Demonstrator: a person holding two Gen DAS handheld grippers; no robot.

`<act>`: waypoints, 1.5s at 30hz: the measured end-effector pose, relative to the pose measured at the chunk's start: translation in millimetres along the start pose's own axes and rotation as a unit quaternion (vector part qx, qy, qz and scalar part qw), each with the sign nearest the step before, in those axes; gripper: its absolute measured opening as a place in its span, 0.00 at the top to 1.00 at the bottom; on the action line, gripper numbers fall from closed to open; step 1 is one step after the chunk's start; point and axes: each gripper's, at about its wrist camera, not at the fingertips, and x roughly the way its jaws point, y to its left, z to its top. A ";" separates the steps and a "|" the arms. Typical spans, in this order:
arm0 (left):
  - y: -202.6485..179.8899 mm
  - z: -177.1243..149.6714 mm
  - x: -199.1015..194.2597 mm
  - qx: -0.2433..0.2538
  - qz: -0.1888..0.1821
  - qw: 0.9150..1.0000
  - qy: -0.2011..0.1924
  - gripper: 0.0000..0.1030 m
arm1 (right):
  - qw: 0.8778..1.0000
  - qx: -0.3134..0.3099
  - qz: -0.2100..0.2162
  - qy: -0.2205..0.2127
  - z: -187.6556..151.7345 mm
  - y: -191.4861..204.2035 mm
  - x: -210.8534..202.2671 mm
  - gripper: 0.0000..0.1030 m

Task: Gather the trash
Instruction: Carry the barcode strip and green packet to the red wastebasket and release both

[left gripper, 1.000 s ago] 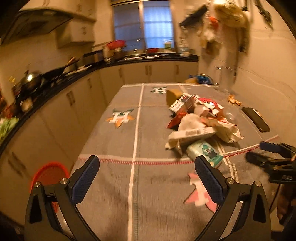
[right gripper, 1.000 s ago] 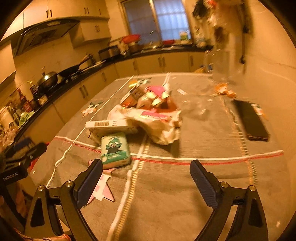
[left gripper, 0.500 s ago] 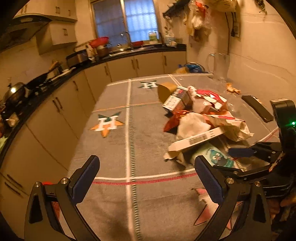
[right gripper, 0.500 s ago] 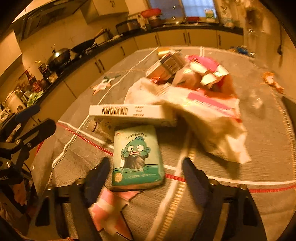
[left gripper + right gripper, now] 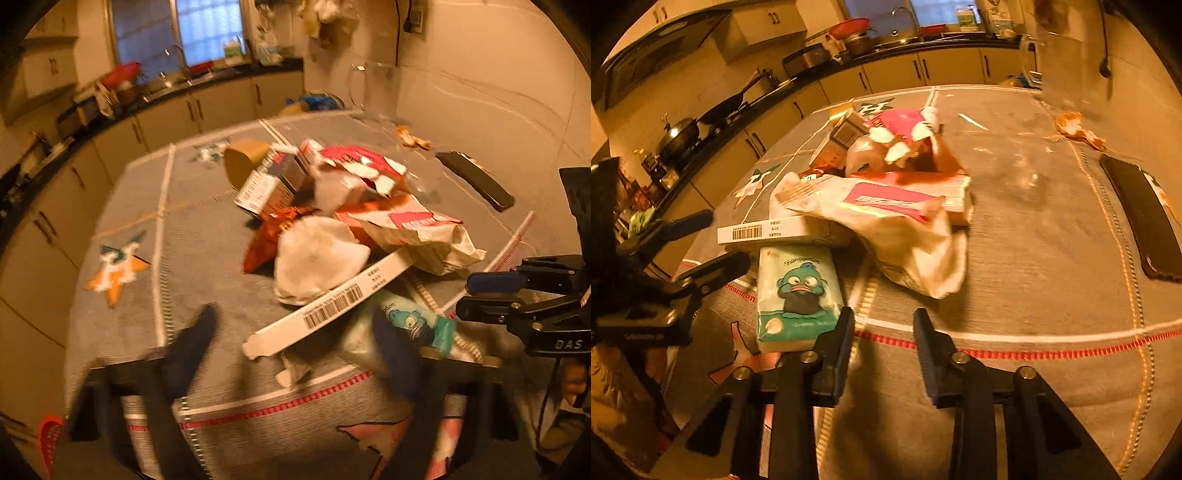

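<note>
A pile of trash lies mid-table: a flat white box with a barcode (image 5: 332, 310) (image 5: 764, 230), a green tissue pack with a cartoon face (image 5: 798, 291) (image 5: 410, 325), a crumpled white and red bag (image 5: 897, 218) (image 5: 417, 232), a white wad (image 5: 317, 258), small cartons (image 5: 266, 184) and a brown cup (image 5: 243, 162). My left gripper (image 5: 295, 350) is open, blurred, just short of the barcode box. My right gripper (image 5: 882, 332) is empty, its jaws narrowed to a small gap, beside the tissue pack's right edge.
A black flat object (image 5: 1145, 218) lies at the table's right side. Orange scraps (image 5: 1075, 129) lie at the far right. A red basket (image 5: 50, 439) sits on the floor at left. Kitchen counters run along the left and back.
Both grippers moved forward toward the pile. The right gripper's jaws narrowed from wide open to a small gap. The left gripper is now in motion blur.
</note>
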 end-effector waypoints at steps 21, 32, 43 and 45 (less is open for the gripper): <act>40.7 -86.7 -113.8 -0.165 0.092 0.980 -0.059 0.77 | 0.994 -0.102 -0.017 0.018 4.8 69.3 41.7 0.22; 100.9 -154.3 -163.1 -0.269 0.174 0.944 -0.074 0.77 | 0.993 -0.117 -0.014 0.026 -7.4 87.9 27.0 0.60; 180.8 -238.6 -189.8 -0.377 0.242 0.892 -0.058 0.77 | 0.982 -0.169 0.077 0.028 -1.2 178.0 17.3 0.60; 195.4 -250.1 -188.8 -0.387 0.251 0.886 -0.051 0.77 | 0.977 -0.184 0.100 0.038 2.7 207.3 29.8 0.60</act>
